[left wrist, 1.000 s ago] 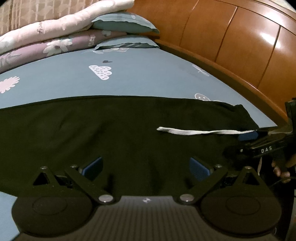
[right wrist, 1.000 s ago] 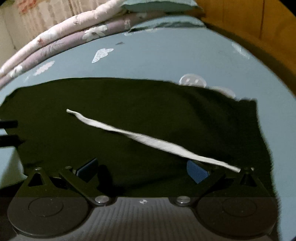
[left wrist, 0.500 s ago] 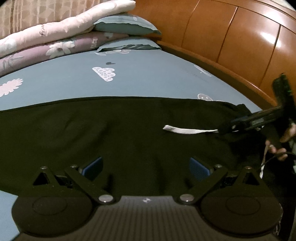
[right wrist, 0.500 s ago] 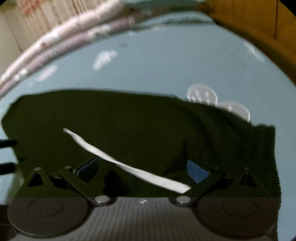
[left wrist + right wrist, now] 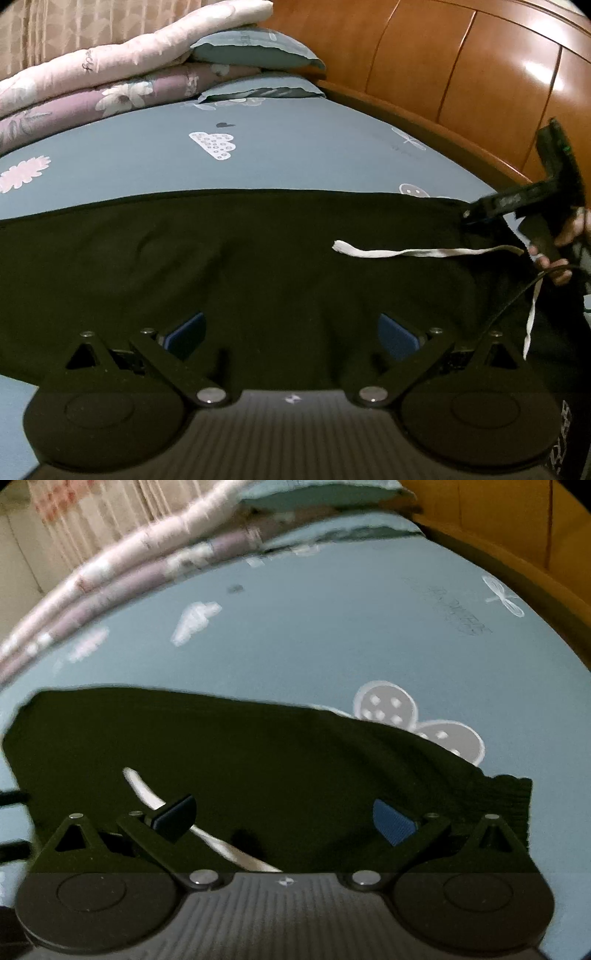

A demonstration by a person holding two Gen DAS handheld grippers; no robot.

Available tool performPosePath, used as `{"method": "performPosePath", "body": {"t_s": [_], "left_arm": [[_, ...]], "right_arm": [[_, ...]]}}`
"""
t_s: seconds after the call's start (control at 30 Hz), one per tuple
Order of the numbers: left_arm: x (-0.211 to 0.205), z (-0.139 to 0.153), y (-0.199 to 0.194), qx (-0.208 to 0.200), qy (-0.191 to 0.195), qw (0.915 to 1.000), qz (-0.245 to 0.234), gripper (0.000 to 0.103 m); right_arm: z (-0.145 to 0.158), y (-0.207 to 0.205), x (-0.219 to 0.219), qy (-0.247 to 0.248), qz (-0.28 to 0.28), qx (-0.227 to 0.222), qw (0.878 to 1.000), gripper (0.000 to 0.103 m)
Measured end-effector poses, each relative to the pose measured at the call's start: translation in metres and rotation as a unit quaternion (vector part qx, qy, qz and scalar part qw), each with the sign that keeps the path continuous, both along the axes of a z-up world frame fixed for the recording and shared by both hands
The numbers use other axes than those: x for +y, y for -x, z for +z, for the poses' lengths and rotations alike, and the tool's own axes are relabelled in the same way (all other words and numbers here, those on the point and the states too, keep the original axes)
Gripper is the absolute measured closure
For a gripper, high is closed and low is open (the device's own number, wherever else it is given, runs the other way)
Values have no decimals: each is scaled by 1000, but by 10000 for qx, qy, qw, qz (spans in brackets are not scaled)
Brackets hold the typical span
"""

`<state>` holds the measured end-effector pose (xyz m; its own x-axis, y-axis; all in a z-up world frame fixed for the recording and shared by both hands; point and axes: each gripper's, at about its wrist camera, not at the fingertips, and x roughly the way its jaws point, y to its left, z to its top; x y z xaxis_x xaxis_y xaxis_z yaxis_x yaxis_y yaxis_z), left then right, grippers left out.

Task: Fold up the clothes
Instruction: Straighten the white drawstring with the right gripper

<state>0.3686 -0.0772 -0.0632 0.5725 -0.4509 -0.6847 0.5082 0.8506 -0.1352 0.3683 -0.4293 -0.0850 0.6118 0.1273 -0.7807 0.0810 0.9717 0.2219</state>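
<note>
A black garment point(image 5: 240, 266) lies spread flat across the blue bed sheet point(image 5: 295, 158). Its white drawstring point(image 5: 406, 253) trails over the cloth toward the right end. My left gripper point(image 5: 291, 336) is open low over the garment's near edge, nothing between its blue pads point(image 5: 184, 334). In the right wrist view the same garment point(image 5: 258, 746) shows its ribbed waistband point(image 5: 506, 797) at the right, and the drawstring point(image 5: 225, 847) runs under the left finger. My right gripper point(image 5: 284, 818) is open over the cloth. From the left it appears as a black tool point(image 5: 517, 201) in a hand point(image 5: 554, 258) by the far waist corner.
Folded pink and mauve quilts point(image 5: 110, 74) and two blue pillows point(image 5: 255, 51) are stacked at the back of the bed. A glossy wooden headboard point(image 5: 461, 74) runs along the right side. Bare sheet lies beyond the garment.
My right gripper has lifted and moved toward the far waist corner, so the drawstring now crosses its view lower and further left. The left gripper has hardly moved.
</note>
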Motion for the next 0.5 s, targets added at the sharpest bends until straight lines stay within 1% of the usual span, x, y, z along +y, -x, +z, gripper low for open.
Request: {"method": "performPosePath", "body": {"t_s": [0.03, 0.07, 0.1, 0.13, 0.2, 0.23, 0.3, 0.37, 0.43, 0.5], "left_arm": [[1, 0, 0, 11, 6, 10000, 5, 4], [2, 1, 0, 7, 1, 10000, 18, 4], [3, 1, 0, 5, -5, 10000, 33, 4], [4, 1, 0, 2, -3, 10000, 48, 4], [7, 1, 0, 18, 33, 10000, 85, 4], [9, 1, 0, 27, 53, 9999, 96, 4], [10, 1, 1, 35, 94, 9999, 88, 4], [12, 1, 2, 41, 131, 9999, 73, 4], [13, 1, 3, 40, 158, 9999, 27, 4], [14, 1, 3, 64, 213, 9998, -12, 4]], "right_arm": [[-5, -3, -3, 74, -101, 104, 9999, 0], [-9, -3, -10, 31, -252, 142, 9996, 0], [-8, 1, -14, -90, -338, 60, 9994, 0], [-4, 3, -14, -144, -425, 39, 9990, 0], [9, 10, -7, -53, -437, -24, 9990, 0], [17, 14, -2, -16, -392, -94, 9992, 0], [36, 28, 11, -98, -146, -266, 9995, 0], [48, 43, 24, -161, 104, -323, 9993, 0], [48, 52, 37, -258, 342, -192, 9989, 0], [37, 57, 45, -249, 458, 39, 9986, 0]]}}
